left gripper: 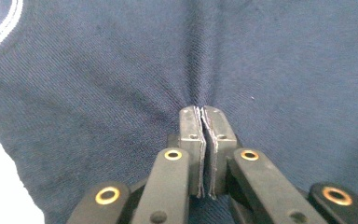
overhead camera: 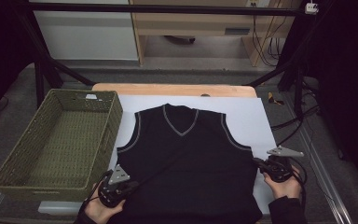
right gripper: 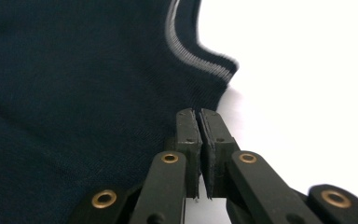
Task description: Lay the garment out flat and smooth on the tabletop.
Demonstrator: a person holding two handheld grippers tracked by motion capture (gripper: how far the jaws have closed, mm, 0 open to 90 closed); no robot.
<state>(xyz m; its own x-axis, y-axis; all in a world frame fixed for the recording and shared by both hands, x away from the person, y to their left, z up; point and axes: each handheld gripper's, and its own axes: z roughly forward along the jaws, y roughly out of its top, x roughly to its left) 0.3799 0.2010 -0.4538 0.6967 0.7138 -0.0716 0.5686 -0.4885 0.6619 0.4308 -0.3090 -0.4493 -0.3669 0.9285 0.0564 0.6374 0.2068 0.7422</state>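
Black knitted sleeveless vest (overhead camera: pixel 186 163) lies collar toward frame top, left tool (overhead camera: pixel 129 185) and right tool (overhead camera: pixel 260 164) clamped shut on its opposite side edges.

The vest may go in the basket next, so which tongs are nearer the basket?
Left. The left tongs grip the vest at its edge beside the basket; the right tongs are at the vest's far edge.

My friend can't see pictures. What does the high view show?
A dark sleeveless vest lies flat on a white sheet on a table. A person's left hand-held gripper and right hand-held gripper are shut at the vest's two side edges. A green woven basket sits to the left.
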